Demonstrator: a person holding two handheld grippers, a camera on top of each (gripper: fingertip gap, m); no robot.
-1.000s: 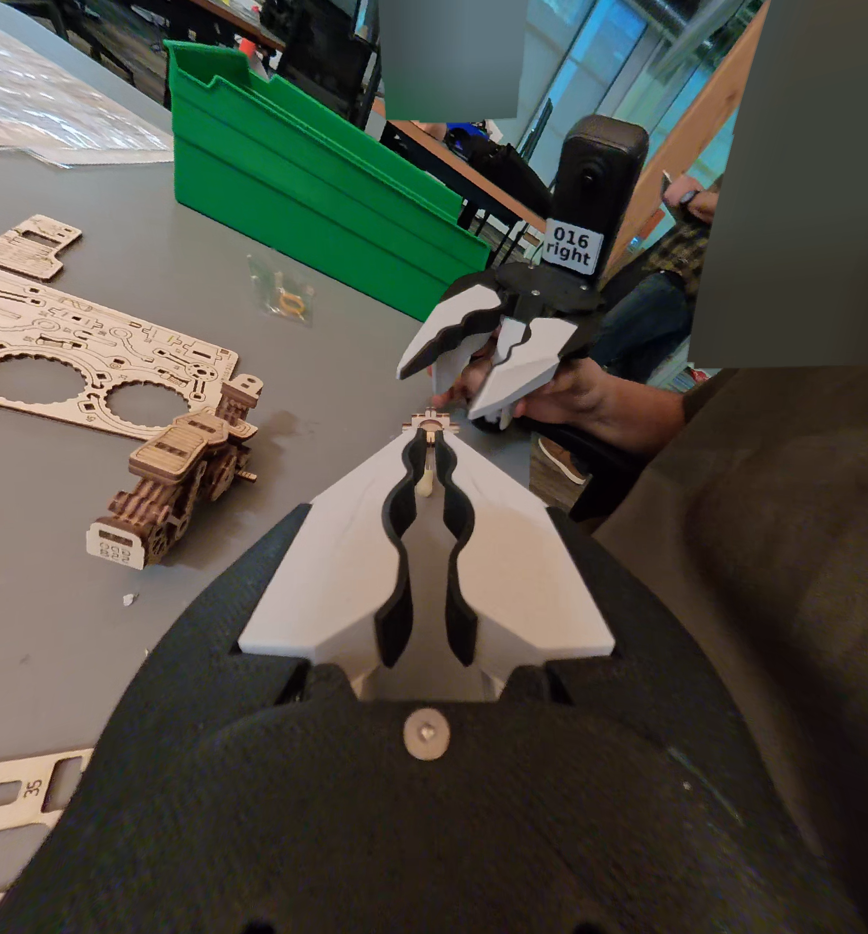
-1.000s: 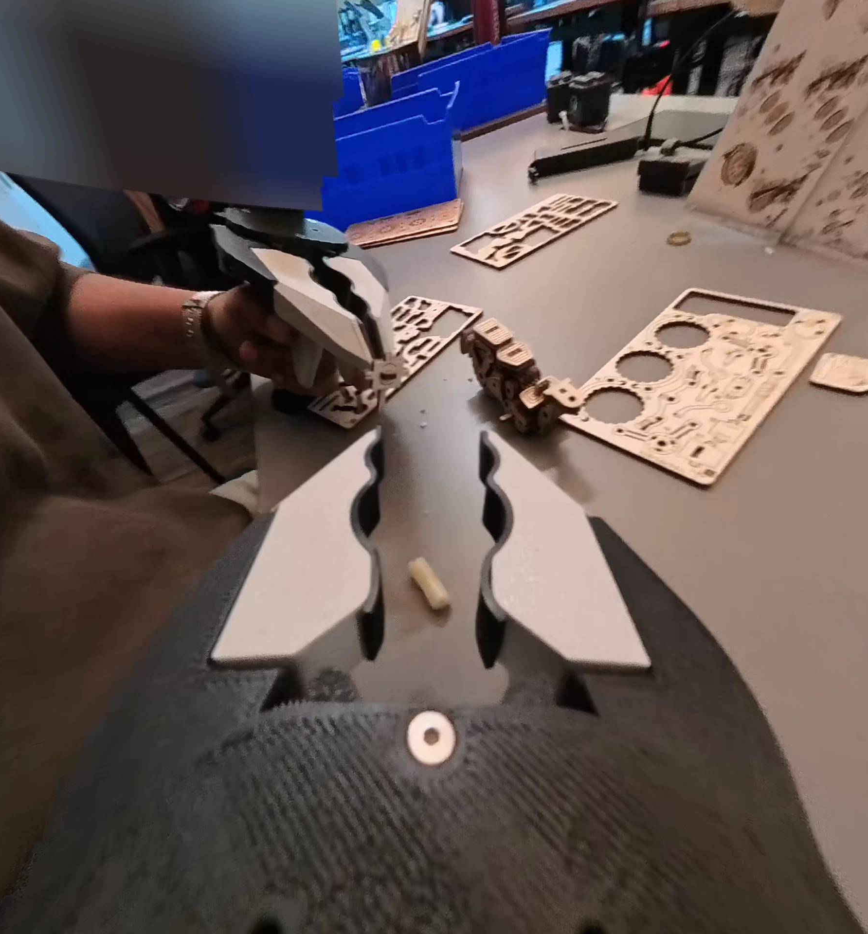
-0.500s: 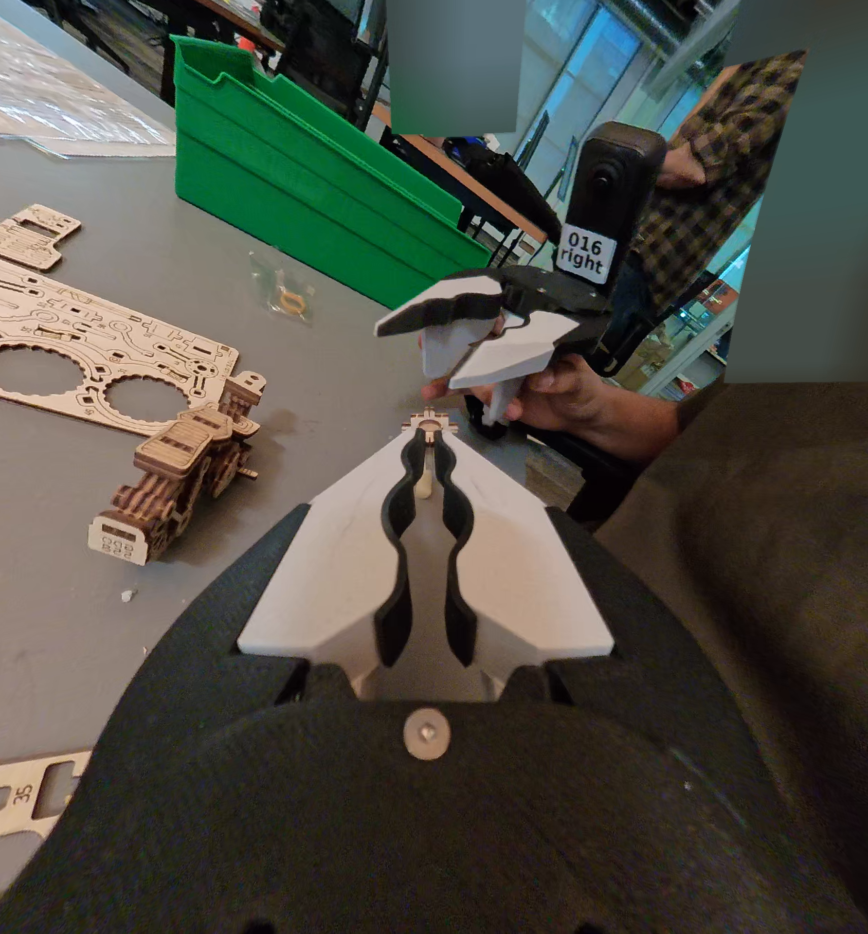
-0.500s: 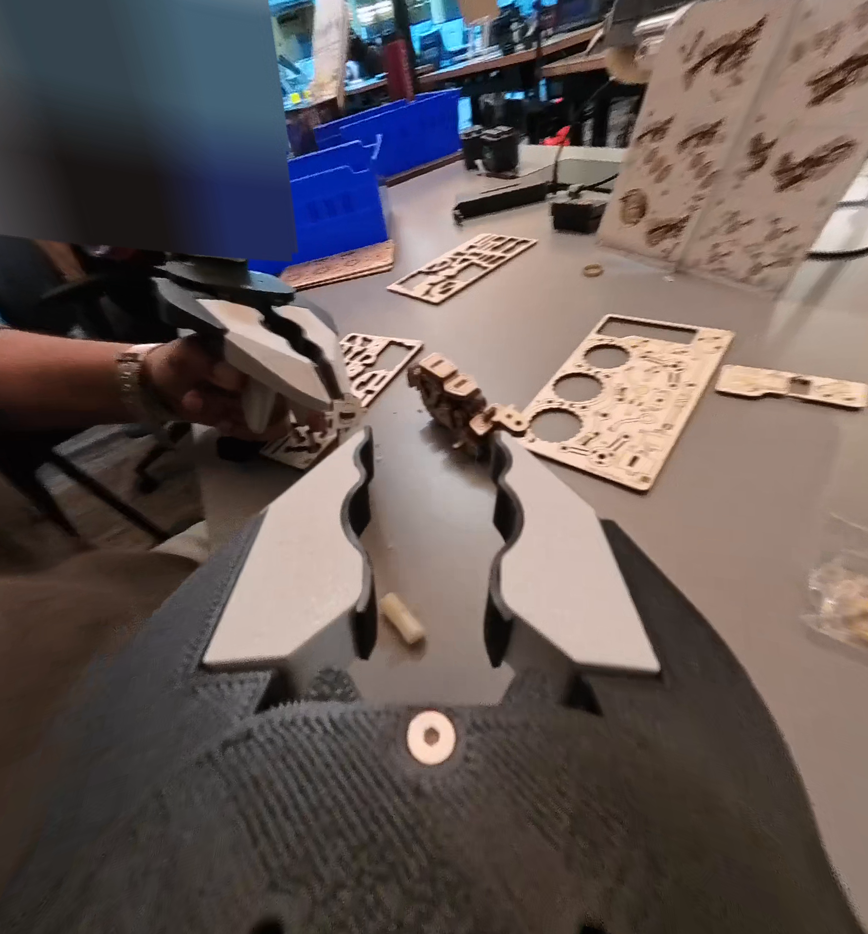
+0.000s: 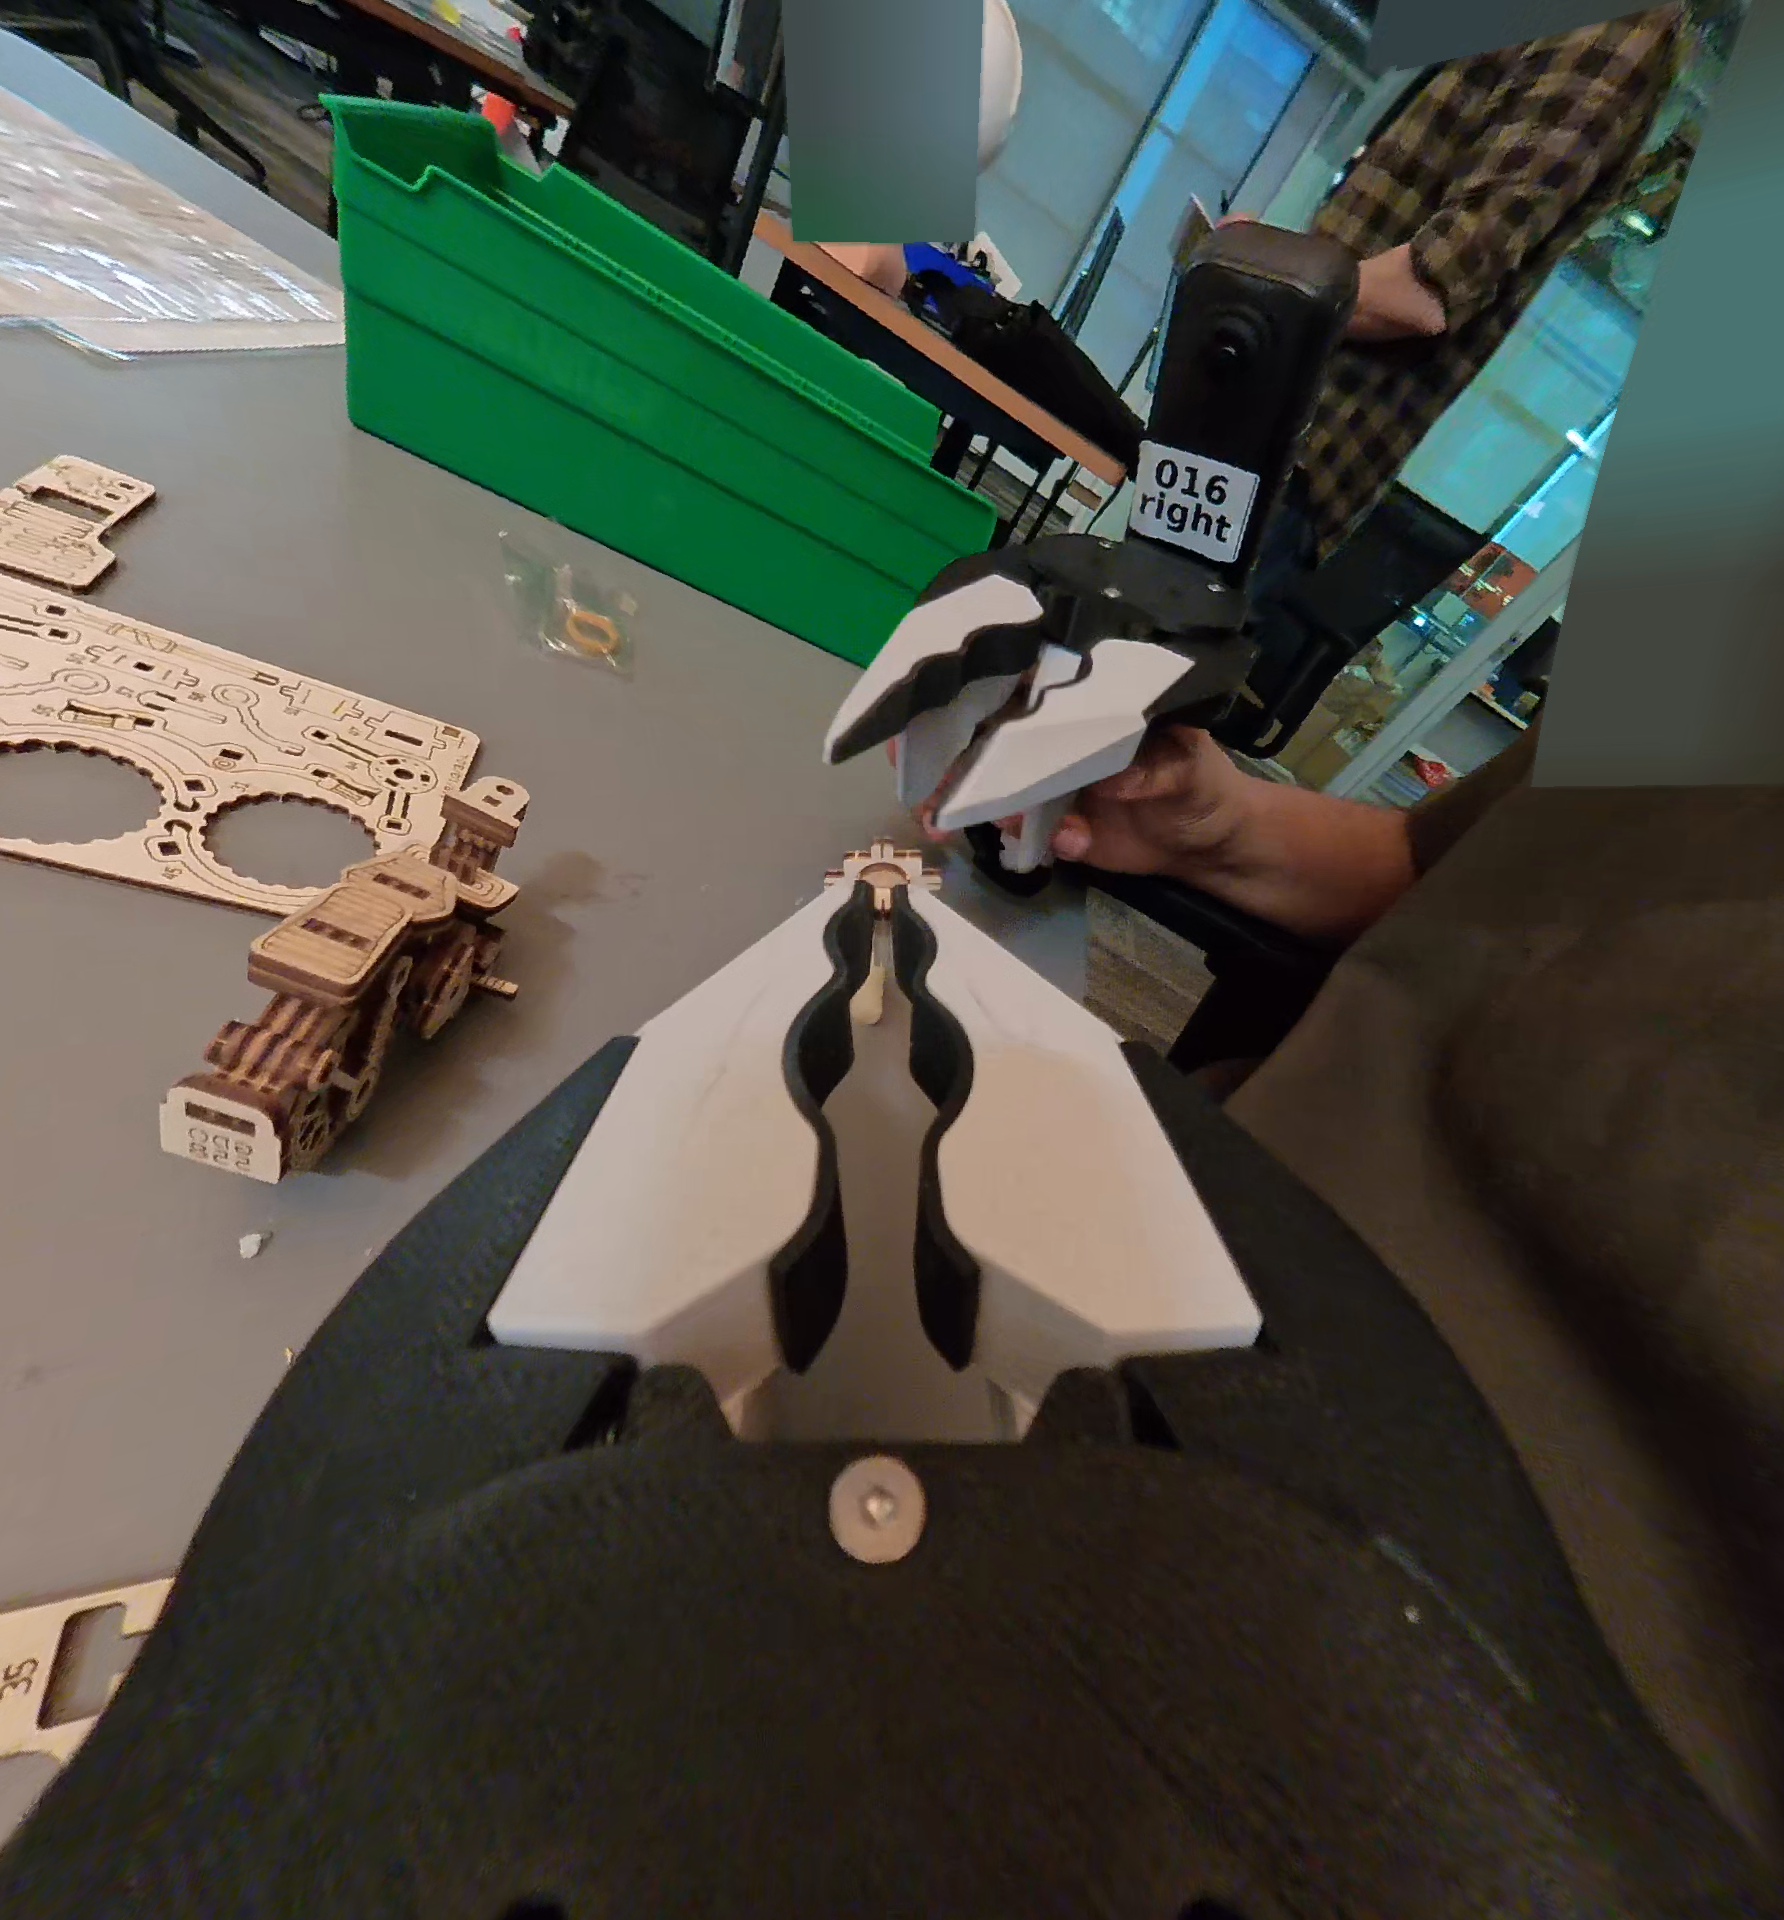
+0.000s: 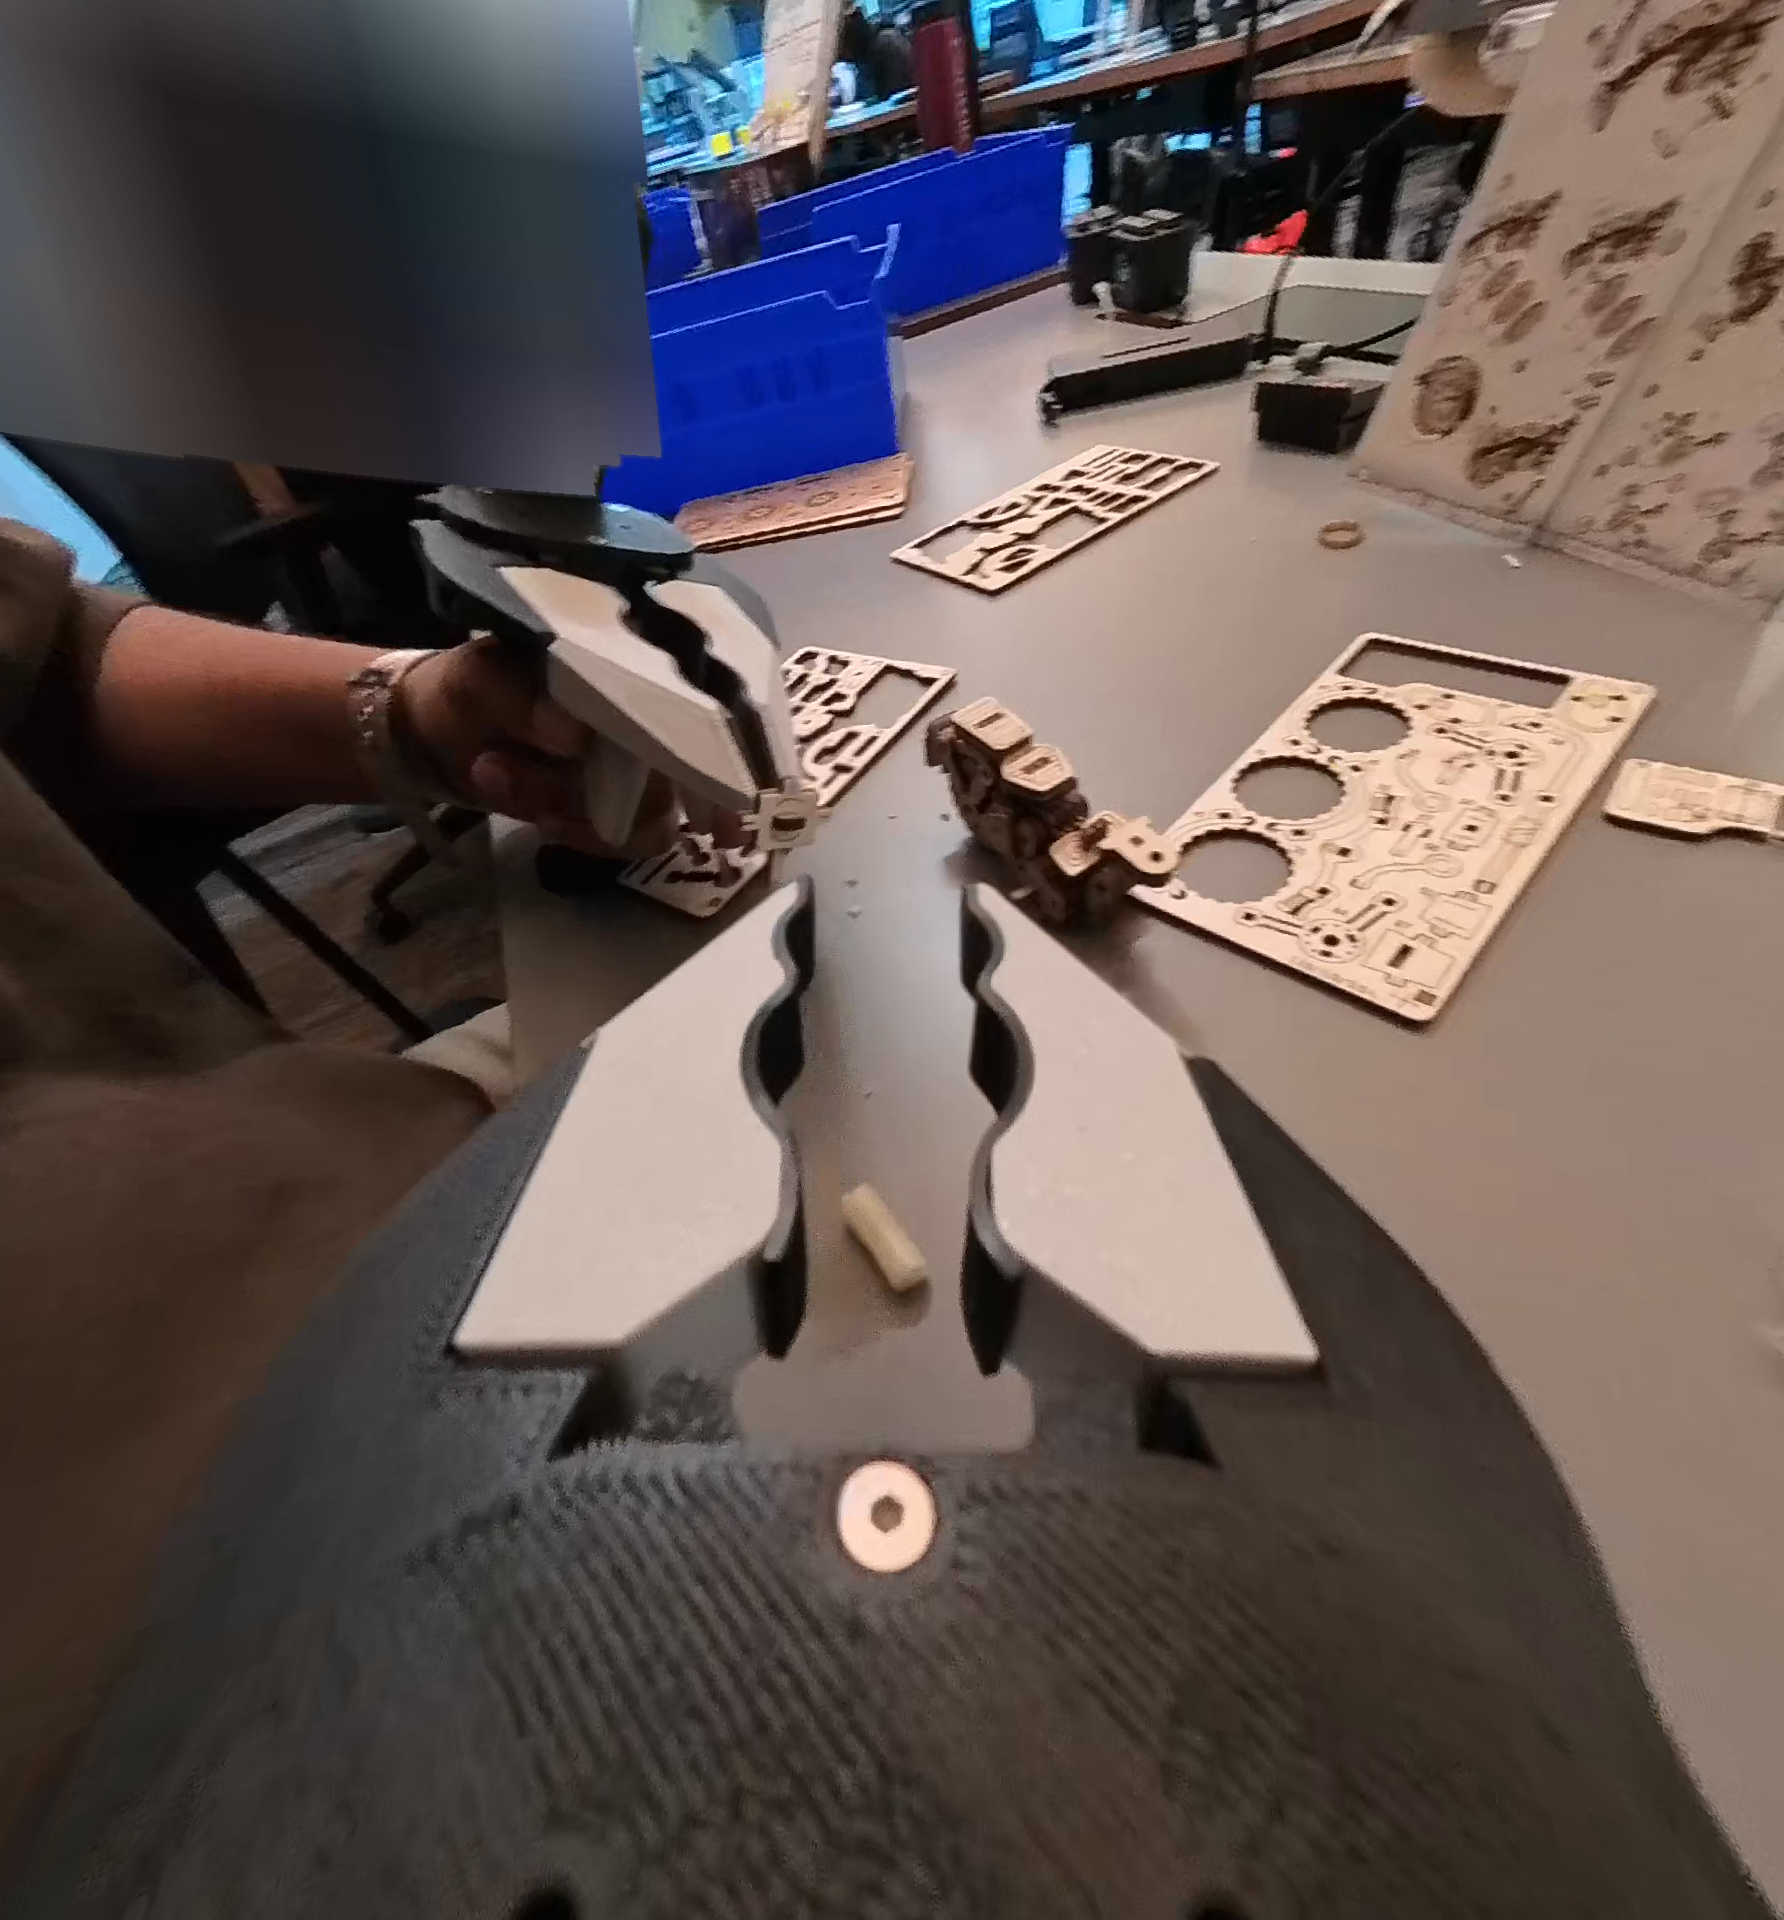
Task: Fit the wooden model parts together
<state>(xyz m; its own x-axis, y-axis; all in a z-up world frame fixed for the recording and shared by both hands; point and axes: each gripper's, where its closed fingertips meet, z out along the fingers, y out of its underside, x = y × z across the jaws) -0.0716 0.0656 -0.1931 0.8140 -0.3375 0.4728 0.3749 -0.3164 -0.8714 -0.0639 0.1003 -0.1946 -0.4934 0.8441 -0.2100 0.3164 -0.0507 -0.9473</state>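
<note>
A small toothed wooden piece [image 5: 880,864] is pinched at the left gripper [image 5: 880,883] tips, presented clear of the bench [image 5: 711,748], while the right gripper [image 6: 883,914] is kept wide-jawed and empty, likely for taking it.

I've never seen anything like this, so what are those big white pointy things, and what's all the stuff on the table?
They are jaws on two hand-held grabbing tools; a person holds one in each hand. Each tool carries a camera looking along its jaws, so one picture comes from each tool.

The left gripper has its jaws shut on a small wooden gear piece. The right gripper has its jaws open and holds nothing; a little white peg lies on the table below it.

On the grey table sit a half-built wooden model, flat wooden sheets with cut-out parts, and a green bin.
</note>
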